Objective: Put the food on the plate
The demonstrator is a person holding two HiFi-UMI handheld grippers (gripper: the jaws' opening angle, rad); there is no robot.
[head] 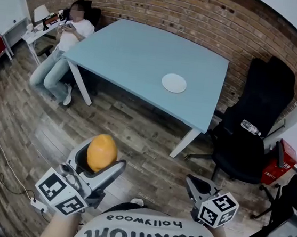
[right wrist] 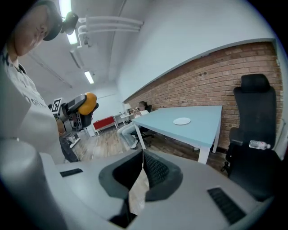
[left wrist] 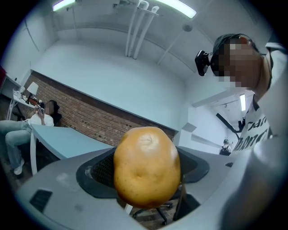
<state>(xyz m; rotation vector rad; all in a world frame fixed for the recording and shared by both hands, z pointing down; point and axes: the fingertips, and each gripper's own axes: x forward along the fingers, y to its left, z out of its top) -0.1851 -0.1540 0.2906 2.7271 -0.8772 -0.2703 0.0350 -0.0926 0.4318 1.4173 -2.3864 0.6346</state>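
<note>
Food (head: 102, 152) sits in the left gripper (head: 102, 160) at the lower left of the head view. The plate (head: 174, 83) lies on the table (head: 129, 54), upper centre, well apart.

Left gripper view: jaws clamped on the round food.

Right gripper view: the right gripper (right wrist: 143, 152) has its jaws together, empty.

The smooth, round food may slip during the carry, or roll off the plate.

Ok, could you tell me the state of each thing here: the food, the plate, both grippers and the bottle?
Potato: in the air, clamped between the left gripper's jaws.
Left gripper: shut on the potato.
Right gripper: shut, empty.
Plate: empty, flat on the table.
Bottle: lying on its side on the chair.
</note>
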